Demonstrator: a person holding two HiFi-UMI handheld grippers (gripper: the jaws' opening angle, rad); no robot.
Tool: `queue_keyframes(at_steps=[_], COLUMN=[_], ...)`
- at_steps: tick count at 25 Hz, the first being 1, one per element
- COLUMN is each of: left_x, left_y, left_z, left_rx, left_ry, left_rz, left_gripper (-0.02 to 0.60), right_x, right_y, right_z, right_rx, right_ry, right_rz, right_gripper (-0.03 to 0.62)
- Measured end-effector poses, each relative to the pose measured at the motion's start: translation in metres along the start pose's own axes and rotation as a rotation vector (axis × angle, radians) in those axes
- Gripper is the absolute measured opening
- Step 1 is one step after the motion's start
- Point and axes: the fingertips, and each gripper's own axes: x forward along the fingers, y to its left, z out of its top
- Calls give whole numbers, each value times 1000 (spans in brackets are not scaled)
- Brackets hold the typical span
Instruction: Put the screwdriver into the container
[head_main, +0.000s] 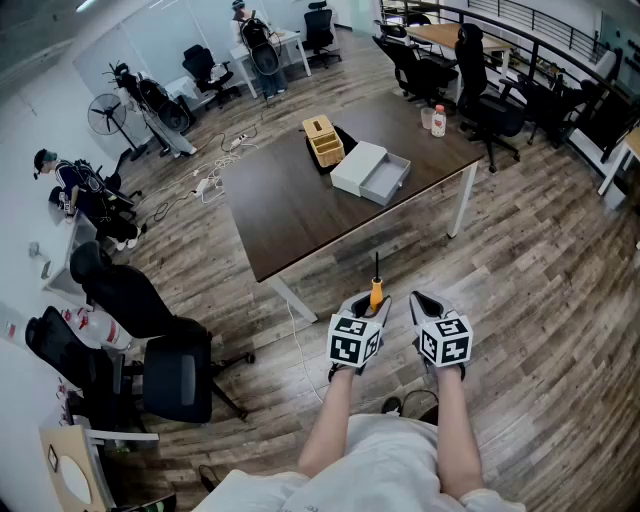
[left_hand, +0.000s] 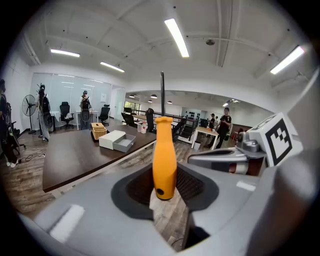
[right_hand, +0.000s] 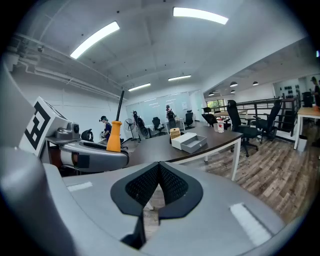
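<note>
A screwdriver (left_hand: 164, 157) with an orange handle and a thin black shaft stands between the pads of my left gripper (left_hand: 165, 187), shaft pointing away. In the head view the left gripper (head_main: 372, 300) holds the screwdriver (head_main: 376, 290) above the floor, short of the dark table's (head_main: 290, 215) near edge. The container, a white and grey open box (head_main: 372, 172), sits at the table's far side; the same box (left_hand: 116, 140) shows in the left gripper view. My right gripper (head_main: 425, 302) hovers right beside the left; its pads (right_hand: 167, 182) meet with nothing between them.
A wooden slatted box (head_main: 323, 141) stands behind the container, and a small bottle (head_main: 438, 121) is at the table's far right corner. Office chairs (head_main: 165, 375) stand to the left on the wood floor, more chairs and desks are beyond the table. Cables lie on the floor (head_main: 210, 180).
</note>
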Motion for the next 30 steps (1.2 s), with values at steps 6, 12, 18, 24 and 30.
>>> queue_keyframes(at_steps=[6,12,18,24,30], left_x=[0,0,11,30,62], left_y=[8,13,24,38,66], left_z=[3,-2,-7,2,17], left_rx=[6,-8,-28,-23,-9], left_ry=[-5,8,20,20,41], left_rz=[-10,-5,18,42,45], left_gripper=[170,170,170,170,170], right_x=[6,3,11,36,84], right_y=[-1,-1,-19,-41,-58], right_z=[0,-1,-3,2,13], right_rx=[1,12,67,58,73], right_ry=[6,-33,-45,-45,-26], right_rz=[-6,35,44,54,77], right_gripper=[2,2,2,2,2])
